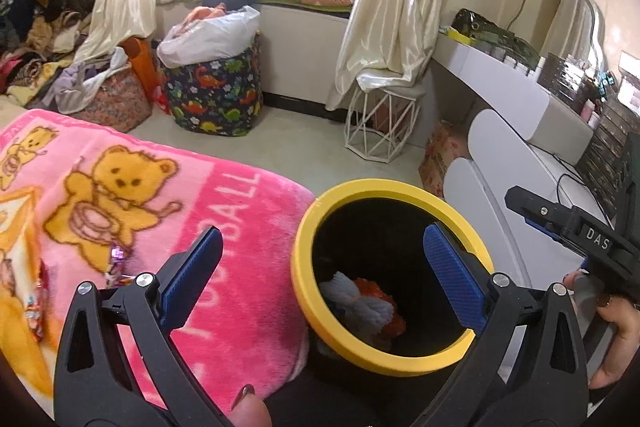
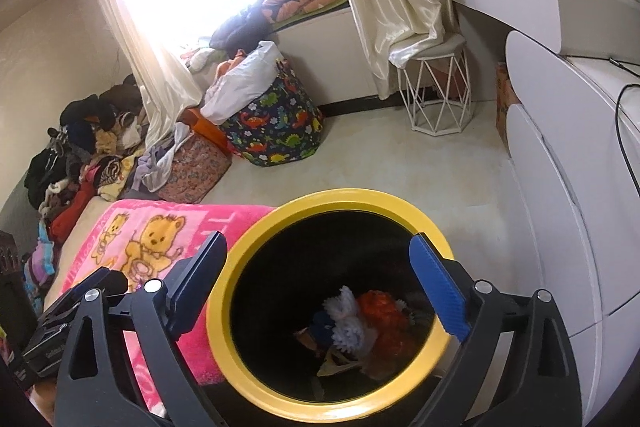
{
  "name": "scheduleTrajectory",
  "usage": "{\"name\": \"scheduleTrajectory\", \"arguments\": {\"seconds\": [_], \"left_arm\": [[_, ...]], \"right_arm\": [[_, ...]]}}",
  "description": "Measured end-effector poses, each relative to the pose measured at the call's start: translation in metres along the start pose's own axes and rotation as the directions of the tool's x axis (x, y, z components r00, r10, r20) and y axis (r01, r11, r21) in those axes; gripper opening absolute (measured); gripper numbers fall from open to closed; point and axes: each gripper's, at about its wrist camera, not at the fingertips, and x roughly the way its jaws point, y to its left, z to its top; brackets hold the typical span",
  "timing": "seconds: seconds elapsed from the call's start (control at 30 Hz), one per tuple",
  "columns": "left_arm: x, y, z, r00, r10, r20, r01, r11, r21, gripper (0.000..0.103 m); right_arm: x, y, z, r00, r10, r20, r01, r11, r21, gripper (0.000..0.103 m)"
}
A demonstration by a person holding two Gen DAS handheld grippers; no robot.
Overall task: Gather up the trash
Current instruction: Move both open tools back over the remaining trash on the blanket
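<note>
Left gripper [image 1: 322,265] and right gripper [image 2: 320,269]: jaws spread wide, nothing between them, both above the bin [image 2: 248,259]. Trash [image 2: 360,323] lies at the bin's bottom. Pink blanket [image 1: 160,195] touches the bin's left side; white cabinet [image 2: 560,227] stands right; pale floor [image 2: 380,155] extends beyond.

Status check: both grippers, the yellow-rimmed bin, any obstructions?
Left gripper open, empty. Right gripper open, empty. Yellow-rimmed black bin holds white and orange fluffy scraps. Nothing blocking.
</note>
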Motion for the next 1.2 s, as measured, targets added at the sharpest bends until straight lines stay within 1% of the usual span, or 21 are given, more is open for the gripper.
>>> {"name": "scheduleTrajectory", "arguments": {"seconds": [0.17, 0.27, 0.4, 0.6, 0.87, 1.0, 1.1, 1.17, 1.2], "left_arm": [[-0.015, 0.011, 0.001, 0.999, 0.038, 0.04, -0.037, 0.999, -0.005, 0.093], [-0.023, 0.021, 0.0, 0.996, 0.063, 0.055, -0.063, 0.998, -0.006, 0.093], [-0.029, 0.034, -0.004, 0.992, 0.109, 0.064, -0.109, 0.994, -0.01, 0.093], [-0.04, 0.059, -0.011, 0.984, 0.161, 0.072, -0.159, 0.987, -0.033, 0.093], [-0.054, 0.095, -0.017, 0.971, 0.224, 0.079, -0.218, 0.973, -0.08, 0.093], [-0.06, 0.114, -0.021, 0.963, 0.259, 0.079, -0.25, 0.962, -0.109, 0.093], [-0.064, 0.133, -0.027, 0.949, 0.307, 0.068, -0.297, 0.946, -0.127, 0.093], [-0.066, 0.149, -0.032, 0.939, 0.34, 0.043, -0.331, 0.932, -0.15, 0.093], [-0.067, 0.161, -0.036, 0.936, 0.351, 0.022, -0.341, 0.923, -0.179, 0.093]], "right_arm": [[-0.002, 0.017, -0.001, 0.999, 0.027, 0.017, -0.026, 0.999, -0.031, 0.09], [-0.001, 0.028, -0.002, 0.999, 0.042, 0.013, -0.041, 0.998, -0.049, 0.09], [0.001, 0.045, -0.006, 0.998, 0.065, 0.012, -0.064, 0.995, -0.082, 0.09], [0.006, 0.072, -0.013, 0.994, 0.105, 0.0, -0.105, 0.986, -0.128, 0.091], [0.023, 0.119, -0.029, 0.987, 0.149, -0.066, -0.16, 0.964, -0.214, 0.091], [0.036, 0.147, -0.04, 0.978, 0.175, -0.115, -0.199, 0.948, -0.248, 0.091], [0.051, 0.169, -0.048, 0.967, 0.195, -0.166, -0.236, 0.932, -0.277, 0.091], [0.062, 0.183, -0.056, 0.961, 0.193, -0.2, -0.248, 0.922, -0.298, 0.091], [0.068, 0.19, -0.06, 0.956, 0.194, -0.219, -0.257, 0.916, -0.309, 0.091]]}}
